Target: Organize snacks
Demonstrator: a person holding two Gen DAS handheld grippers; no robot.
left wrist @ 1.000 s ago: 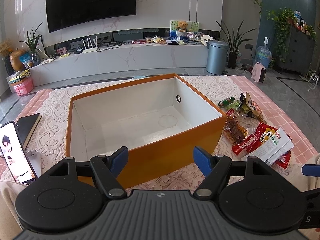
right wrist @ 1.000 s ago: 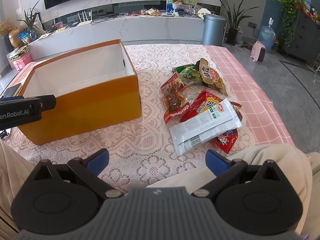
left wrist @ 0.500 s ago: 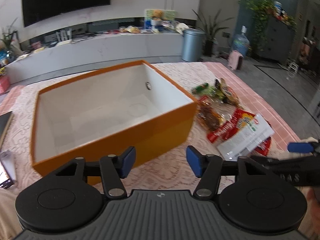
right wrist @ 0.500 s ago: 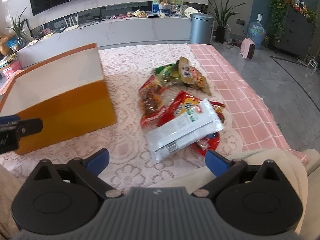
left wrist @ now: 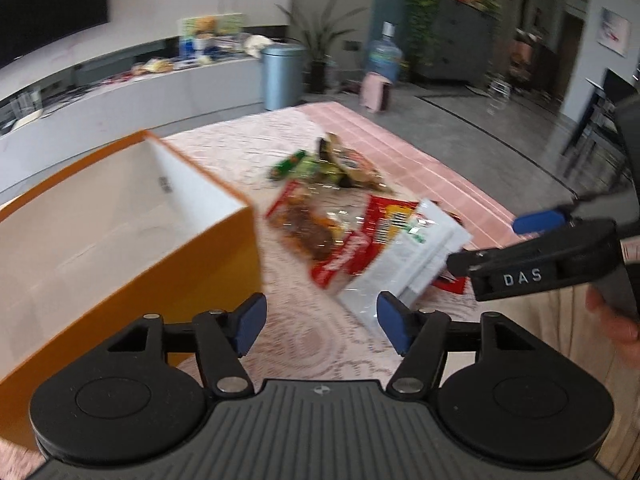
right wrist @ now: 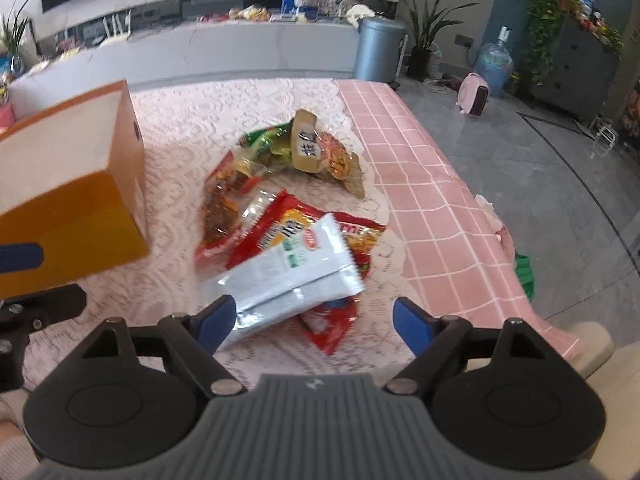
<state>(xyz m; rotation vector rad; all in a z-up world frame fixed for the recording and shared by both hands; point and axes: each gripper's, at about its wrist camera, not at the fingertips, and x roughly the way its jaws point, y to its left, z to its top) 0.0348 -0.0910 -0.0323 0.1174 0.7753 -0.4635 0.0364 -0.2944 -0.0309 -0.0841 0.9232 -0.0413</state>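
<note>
An open orange box (left wrist: 224,256) with a bare white inside stands at the left, also in the right wrist view as the orange box (right wrist: 80,216). Right of it lies a snack pile: a white packet (right wrist: 292,276) on a red packet (right wrist: 280,228), a brown-filled clear packet (right wrist: 224,208) and green packets (right wrist: 268,144). My right gripper (right wrist: 314,320) hovers over the white packet's near end, jaws closing, pads not pressing it. My left gripper (left wrist: 322,320) hangs between the box corner and the white packet (left wrist: 404,264), jaws opening, nothing between them.
A lace cloth (right wrist: 224,112) covers the table, with pink checked cloth (right wrist: 424,200) running to the right edge. Beyond it are grey floor, a metal bin (right wrist: 378,48) and a long TV console. A hand (left wrist: 612,316) holds the right tool close to my left gripper.
Both views have swung right from the box toward the snack pile and come closer to it. The right jaws have narrowed. The left jaws narrowed, then widened again.
</note>
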